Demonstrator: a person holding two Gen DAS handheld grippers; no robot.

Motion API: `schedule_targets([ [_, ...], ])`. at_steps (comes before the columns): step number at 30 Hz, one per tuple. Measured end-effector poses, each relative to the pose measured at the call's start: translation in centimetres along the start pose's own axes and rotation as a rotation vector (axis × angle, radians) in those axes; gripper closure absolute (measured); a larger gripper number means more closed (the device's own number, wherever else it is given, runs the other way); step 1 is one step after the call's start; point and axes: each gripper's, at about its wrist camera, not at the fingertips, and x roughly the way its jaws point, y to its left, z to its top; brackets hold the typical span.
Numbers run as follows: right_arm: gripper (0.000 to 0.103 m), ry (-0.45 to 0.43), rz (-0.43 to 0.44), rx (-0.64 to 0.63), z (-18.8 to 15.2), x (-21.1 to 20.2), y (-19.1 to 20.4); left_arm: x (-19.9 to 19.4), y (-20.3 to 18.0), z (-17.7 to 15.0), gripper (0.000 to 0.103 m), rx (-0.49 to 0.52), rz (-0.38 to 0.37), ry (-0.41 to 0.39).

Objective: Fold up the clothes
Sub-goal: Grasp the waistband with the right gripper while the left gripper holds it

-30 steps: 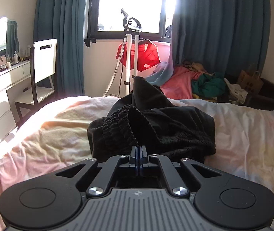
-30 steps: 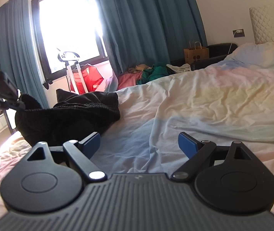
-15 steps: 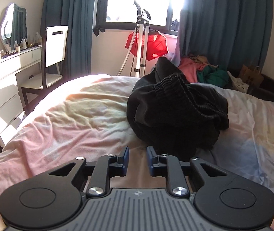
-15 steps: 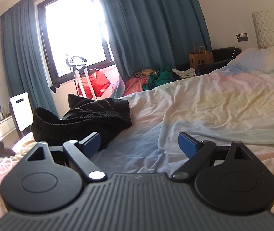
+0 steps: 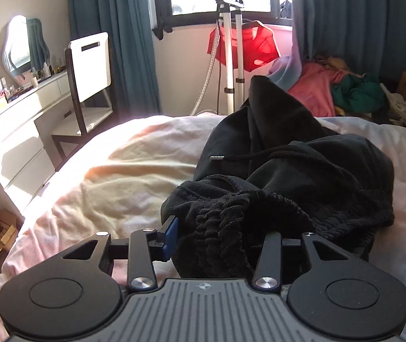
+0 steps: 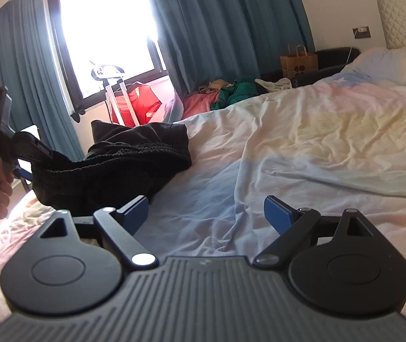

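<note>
A black garment with a ribbed elastic waistband and a drawstring lies bunched on the bed; it shows in the left wrist view (image 5: 302,171) and in the right wrist view (image 6: 123,165). My left gripper (image 5: 225,236) is open, with the ribbed waistband lying between its fingers; the left blue pad (image 5: 171,233) shows, the right one is hidden under the cloth. In the right wrist view the left gripper (image 6: 36,148) sits at the garment's left end. My right gripper (image 6: 205,213) is open and empty over the sheet, to the right of the garment.
The bed has a rumpled pastel sheet (image 6: 317,148). A pile of coloured clothes (image 5: 342,91) lies beyond the bed's far edge. A garment steamer stand (image 5: 231,42) holds a red top by the window. A white chair (image 5: 89,68) and dresser (image 5: 12,119) stand left.
My left gripper let go of the garment, pulled back to the left, then opened wide and moved in around the ribbed waistband. The right gripper stayed open and nearly still.
</note>
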Motion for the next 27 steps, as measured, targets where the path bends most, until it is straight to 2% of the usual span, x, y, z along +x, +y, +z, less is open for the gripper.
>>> schedule_targets([
  [1,0.013,0.013,0.003,0.019,0.0,0.4,-0.3,0.9,0.2,0.1,0.062,-0.022,0.011,0.016],
  [3,0.013,0.021,0.008,0.032,-0.2,0.9,-0.5,1.5,0.6,0.1,0.066,-0.064,0.005,-0.027],
  [5,0.013,0.032,0.005,0.013,-0.5,1.5,-0.4,1.9,0.5,0.0,0.088,-0.067,-0.001,-0.068],
  [6,0.013,0.035,0.001,0.008,-0.6,1.7,-0.4,1.8,0.4,-0.3,0.093,-0.063,0.01,-0.084],
  [11,0.013,0.042,-0.008,0.002,-0.7,2.0,-0.3,-3.6,1.4,-2.6,0.094,-0.086,0.03,-0.242],
  [13,0.013,0.031,-0.007,-0.013,-0.8,1.8,-0.1,-8.0,1.9,-4.1,0.095,-0.014,0.032,-0.355],
  [15,0.013,0.022,-0.001,-0.03,-0.8,1.4,0.1,-12.0,3.0,-5.6,0.095,0.023,0.017,-0.427],
  [17,0.013,0.009,0.009,-0.046,-0.9,0.9,0.4,-15.2,5.2,-6.8,0.095,-0.007,-0.032,-0.419],
  [22,0.013,-0.009,0.057,-0.088,-1.0,-1.2,1.5,-21.2,11.5,-10.9,0.095,-0.037,-0.084,-0.384],
  [24,0.013,0.002,0.087,-0.118,-1.2,-2.0,2.3,-21.7,13.9,-12.6,0.095,-0.027,-0.078,-0.353],
  [27,0.013,0.065,0.141,-0.149,-1.7,-2.7,3.4,-19.9,17.0,-15.0,0.094,-0.02,-0.083,-0.271],
])
